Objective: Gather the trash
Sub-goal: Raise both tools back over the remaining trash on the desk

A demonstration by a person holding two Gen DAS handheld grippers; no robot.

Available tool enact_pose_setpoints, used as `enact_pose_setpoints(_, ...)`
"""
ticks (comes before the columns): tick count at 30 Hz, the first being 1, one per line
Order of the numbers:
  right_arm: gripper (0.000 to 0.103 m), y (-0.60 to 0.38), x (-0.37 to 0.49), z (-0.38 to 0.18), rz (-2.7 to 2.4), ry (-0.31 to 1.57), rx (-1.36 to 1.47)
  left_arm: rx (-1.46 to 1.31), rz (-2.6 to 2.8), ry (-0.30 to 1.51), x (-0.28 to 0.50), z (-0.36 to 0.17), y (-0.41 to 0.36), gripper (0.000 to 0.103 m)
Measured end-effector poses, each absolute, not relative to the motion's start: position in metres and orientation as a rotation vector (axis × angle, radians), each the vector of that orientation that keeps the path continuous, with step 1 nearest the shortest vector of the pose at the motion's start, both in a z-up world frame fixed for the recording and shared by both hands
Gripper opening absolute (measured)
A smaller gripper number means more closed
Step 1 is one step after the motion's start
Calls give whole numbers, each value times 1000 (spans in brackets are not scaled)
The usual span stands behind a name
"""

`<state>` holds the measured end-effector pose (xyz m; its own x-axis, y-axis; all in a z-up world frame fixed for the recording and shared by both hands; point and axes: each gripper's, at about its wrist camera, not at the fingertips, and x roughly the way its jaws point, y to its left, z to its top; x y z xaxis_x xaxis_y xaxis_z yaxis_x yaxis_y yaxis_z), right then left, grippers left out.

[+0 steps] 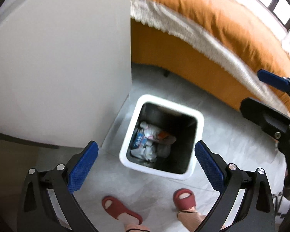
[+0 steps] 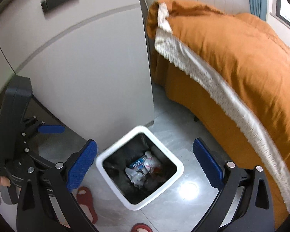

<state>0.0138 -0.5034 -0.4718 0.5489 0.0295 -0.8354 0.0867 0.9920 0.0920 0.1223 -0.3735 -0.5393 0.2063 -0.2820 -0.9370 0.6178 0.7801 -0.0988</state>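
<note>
One white bin [image 1: 198,119], two red slippers [image 1: 121,210], one orange-covered bed [image 1: 232,25], two hand-held grippers [image 1: 146,166].

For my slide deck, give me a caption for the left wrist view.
Open left gripper above a white bin holding crumpled trash, beside an orange bed.

the right tongs [image 2: 145,165] hang spread wide over a white bin [image 2: 176,171] on the pale floor [image 2: 187,141], nothing between the blue pads [image 2: 82,163]. crumpled trash [image 2: 143,169] lies in the bin's dark bottom. the left tongs [image 2: 51,129] show at the left edge, how they stand unclear. a white cabinet [image 2: 87,67] rises behind the bin, an orange bed [image 2: 232,61] to its right. red slippers [image 2: 87,203] stand near the bin.
</note>
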Motion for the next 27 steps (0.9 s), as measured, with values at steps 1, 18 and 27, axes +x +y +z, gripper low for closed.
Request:
enact_pose_setpoints(1, 99, -502, 15, -458, -32, 977, 129, 329, -641, 1201, 122, -527, -372, 98)
enact_pose_setpoints(18, 99, -448, 25, -219, 66, 752, -32, 160, -557, 942, 102, -288, -307, 98)
enact_pose_setpoints(27, 99, -378, 49, -165, 236, 619, -46, 103, -361, 815, 108, -209, -222, 98)
